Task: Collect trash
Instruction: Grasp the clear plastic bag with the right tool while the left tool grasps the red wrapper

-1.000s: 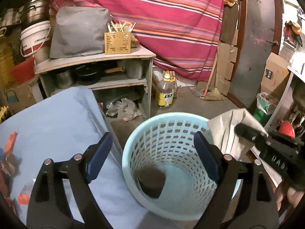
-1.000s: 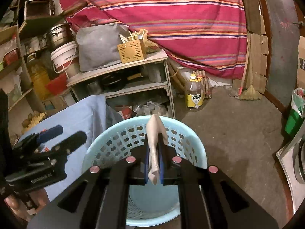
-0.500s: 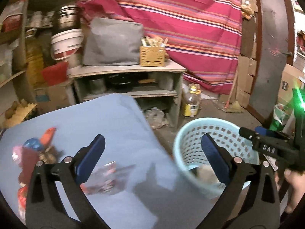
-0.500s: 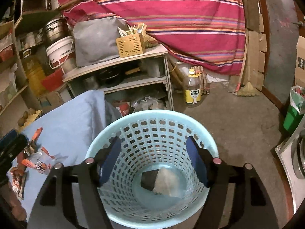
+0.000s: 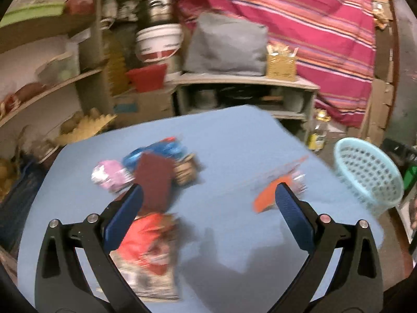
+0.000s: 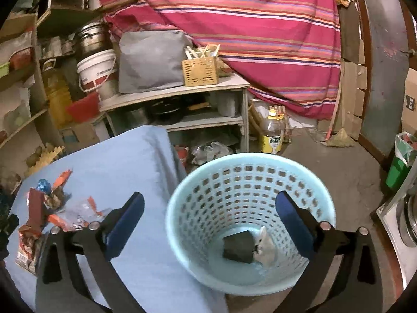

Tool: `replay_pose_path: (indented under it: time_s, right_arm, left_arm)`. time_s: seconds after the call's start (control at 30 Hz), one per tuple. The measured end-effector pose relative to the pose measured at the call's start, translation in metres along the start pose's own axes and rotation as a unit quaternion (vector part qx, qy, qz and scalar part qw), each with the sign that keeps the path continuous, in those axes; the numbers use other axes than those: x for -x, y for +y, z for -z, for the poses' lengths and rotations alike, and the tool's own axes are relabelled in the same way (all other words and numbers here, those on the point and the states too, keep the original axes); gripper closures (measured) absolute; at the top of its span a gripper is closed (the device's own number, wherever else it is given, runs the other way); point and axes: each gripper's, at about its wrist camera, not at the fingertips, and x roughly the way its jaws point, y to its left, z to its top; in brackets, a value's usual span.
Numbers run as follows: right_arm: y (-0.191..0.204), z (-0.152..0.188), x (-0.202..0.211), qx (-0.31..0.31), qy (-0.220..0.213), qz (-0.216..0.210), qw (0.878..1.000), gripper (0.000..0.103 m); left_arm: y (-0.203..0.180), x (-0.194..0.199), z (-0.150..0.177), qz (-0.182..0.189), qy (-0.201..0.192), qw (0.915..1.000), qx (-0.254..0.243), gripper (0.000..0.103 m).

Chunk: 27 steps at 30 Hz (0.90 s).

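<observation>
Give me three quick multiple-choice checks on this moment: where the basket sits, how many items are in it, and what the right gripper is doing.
1. Where is the pale blue perforated plastic basket?
A. On the blue-covered table
B. On the floor beside the table
C. On the wooden shelf

2. How many pieces lie in the basket?
A. None
B. Two
C. Five

3. What is between the right gripper's jaws?
A. Nothing
B. A crumpled tissue
C. An orange wrapper

Answers: 1 B, the basket stands on the concrete floor against the edge of the blue-covered table. 2 B, a dark block and a pale crumpled piece lie at its bottom. 3 A, its jaws are opening above the basket with nothing between them.
</observation>
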Motion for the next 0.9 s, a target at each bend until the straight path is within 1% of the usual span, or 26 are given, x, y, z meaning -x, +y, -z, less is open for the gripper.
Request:
replay_pose_path:
  time_s: [0.07, 0.17, 0.27, 0.33, 0.37, 0.43, 0.5, 0.57, 0.6, 0.63, 0.67, 0.73, 0.77, 0.83, 0.9]
  right_arm:
    - [0.013, 0.004, -0.002, 0.009, 0.004, 0.008, 1.000, 0.005]
    - [0.034, 0.009, -0.007, 0.024, 0.009, 0.031, 0.999, 0.005]
    - [0.050, 0.013, -0.008, 0.034, 0.008, 0.033, 0.999, 0.005]
    - [0.061, 0.014, -0.009, 0.037, 0.010, 0.038, 0.999, 0.005]
    - [0.066, 0.014, -0.009, 0.039, 0.013, 0.036, 0.999, 0.005]
    - [0.077, 0.014, -0.010, 0.049, 0.019, 0.028, 0.998, 0.005]
    - [0.091, 0.015, -0.011, 0.061, 0.026, 0.013, 0.998, 0.005]
    - [0.101, 0.016, -0.012, 0.060, 0.031, 0.000, 0.998, 0.005]
    - [0.104, 0.016, -0.013, 0.057, 0.035, -0.008, 0.998, 0.005]
    - [0.107, 0.017, -0.014, 0.054, 0.039, -0.015, 0.998, 0.005]
    - [0.110, 0.018, -0.015, 0.053, 0.042, -0.019, 0.998, 0.005]
    - [0.116, 0.018, -0.017, 0.049, 0.044, -0.026, 0.997, 0.005]
    - [0.121, 0.019, -0.017, 0.047, 0.044, -0.032, 0.997, 0.005]
    - [0.131, 0.019, -0.017, 0.046, 0.044, -0.044, 0.997, 0.005]
    - [0.141, 0.021, -0.016, 0.050, 0.042, -0.051, 0.997, 0.005]
  left_arm:
    - [0.018, -0.004, 0.011, -0.008, 0.014, 0.9999, 0.006, 0.005]
    - [0.036, -0.010, 0.026, -0.008, 0.031, 0.9994, 0.009, 0.006]
    - [0.048, -0.009, 0.038, -0.010, 0.030, 0.9995, 0.009, 0.006]
    - [0.054, -0.010, 0.044, -0.005, 0.031, 0.9994, 0.012, 0.006]
    - [0.056, -0.012, 0.045, -0.004, 0.035, 0.9993, 0.014, 0.006]
    - [0.060, -0.017, 0.049, -0.003, 0.042, 0.9990, 0.012, 0.011]
    - [0.061, -0.021, 0.050, -0.005, 0.044, 0.9990, 0.007, 0.013]
    - [0.063, -0.026, 0.048, -0.003, 0.042, 0.9991, 0.008, 0.013]
    - [0.063, -0.029, 0.046, 0.001, 0.044, 0.9990, 0.009, 0.017]
    - [0.064, -0.032, 0.045, 0.005, 0.047, 0.9988, 0.011, 0.026]
    - [0.065, -0.035, 0.044, 0.008, 0.051, 0.9986, 0.012, 0.030]
    - [0.066, -0.043, 0.042, 0.014, 0.065, 0.9977, 0.014, 0.046]
    - [0.065, -0.047, 0.042, 0.015, 0.072, 0.9972, 0.014, 0.050]
    - [0.065, -0.052, 0.042, 0.017, 0.079, 0.9966, 0.014, 0.069]
    - [0.065, -0.053, 0.042, 0.023, 0.083, 0.9961, 0.017, 0.081]
